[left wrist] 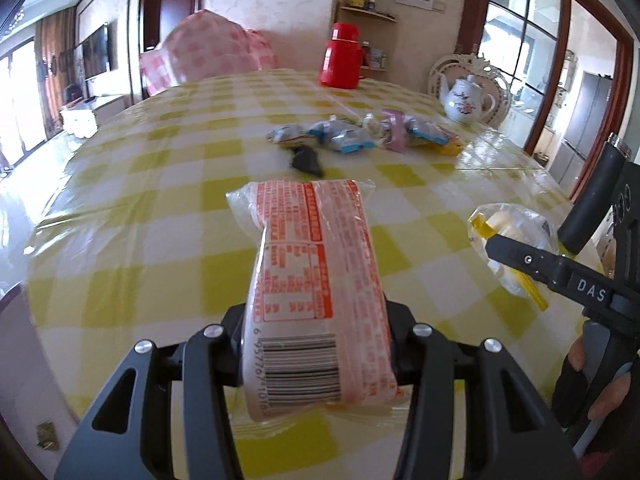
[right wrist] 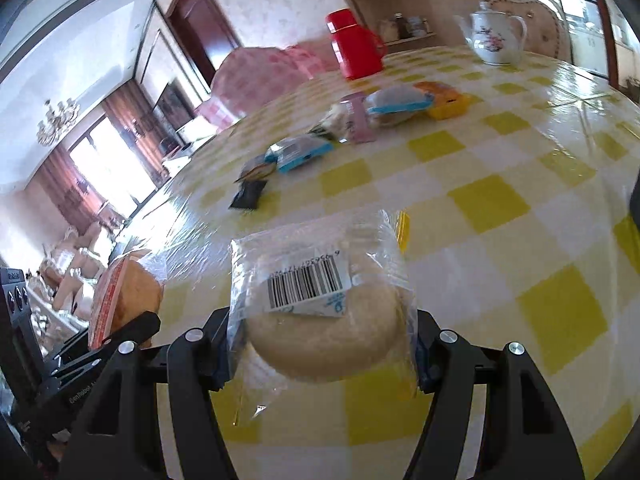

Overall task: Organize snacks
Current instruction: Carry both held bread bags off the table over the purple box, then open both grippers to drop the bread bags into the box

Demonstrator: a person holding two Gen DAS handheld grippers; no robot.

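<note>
The left gripper (left wrist: 318, 344) is clamped on a long clear-plastic snack packet with orange print and a barcode (left wrist: 316, 280), which sticks out forward between its black fingers, raised above the yellow-and-white checked worktop (left wrist: 160, 208). The right gripper (right wrist: 320, 344) is closed on a clear-plastic bag with a round pale cake and a white barcode label (right wrist: 320, 300), squeezed at its two sides and also held off the worktop. In the left wrist view the right gripper (left wrist: 520, 258) shows to the right of the left one, its bag (left wrist: 508, 240) pinched between the fingers and a person's hand (left wrist: 592, 384) on its handle. In the right wrist view the left gripper (right wrist: 116, 334) shows at the left with the orange-printed packet (right wrist: 124, 296) in it.

Ahead of both grippers, well apart from them, a loose row of small wrapped snacks in blue, pink and yellow packets (left wrist: 360, 136) lies on the worktop, with a small black packet (left wrist: 306, 162) as the nearest of them. Farther beyond stand a red plastic jug with a lid (left wrist: 340, 56) and, to the right of it, a white china teapot with a flower pattern (left wrist: 466, 100).
</note>
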